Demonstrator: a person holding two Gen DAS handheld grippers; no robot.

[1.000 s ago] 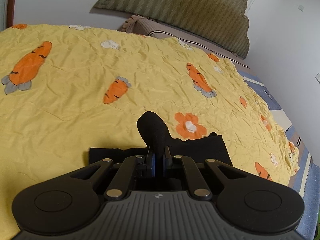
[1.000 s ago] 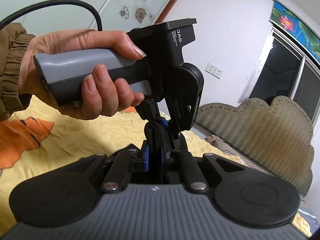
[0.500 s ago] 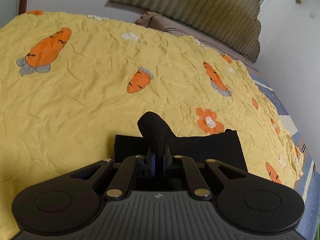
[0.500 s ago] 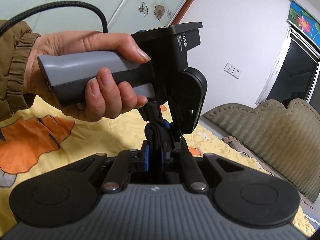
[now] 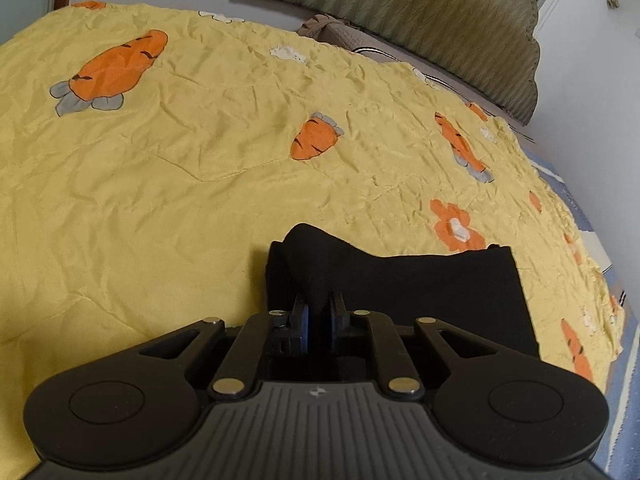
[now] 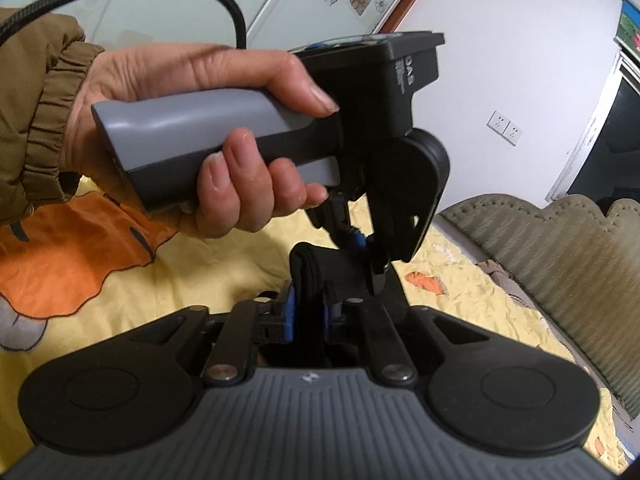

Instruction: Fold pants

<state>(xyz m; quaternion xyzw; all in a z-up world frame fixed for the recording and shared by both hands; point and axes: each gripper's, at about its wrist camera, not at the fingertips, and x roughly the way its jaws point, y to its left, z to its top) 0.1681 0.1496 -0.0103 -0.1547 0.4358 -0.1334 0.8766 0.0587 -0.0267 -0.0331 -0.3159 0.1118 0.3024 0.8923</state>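
Observation:
The black pants (image 5: 420,284) lie folded in a flat stack on the yellow carrot-print bedspread (image 5: 200,160). My left gripper (image 5: 319,316) is shut on a bunched fold of the pants at the stack's near left edge. In the right wrist view my right gripper (image 6: 307,312) is shut on a thick black fold of the pants (image 6: 316,268). The left gripper's grey handle (image 6: 200,148), held by a hand, sits just above and in front of it, its fingertips (image 6: 356,240) close to the same fold.
A padded olive headboard (image 5: 420,16) and a pillow stand at the far end of the bed. A white wall runs along the bed's right side (image 5: 592,120). A cable (image 6: 120,40) loops from the left gripper.
Both grippers have kept their hold on the pants. The left wrist view has swung left and lower, so the folded stack shows more fully to the right.

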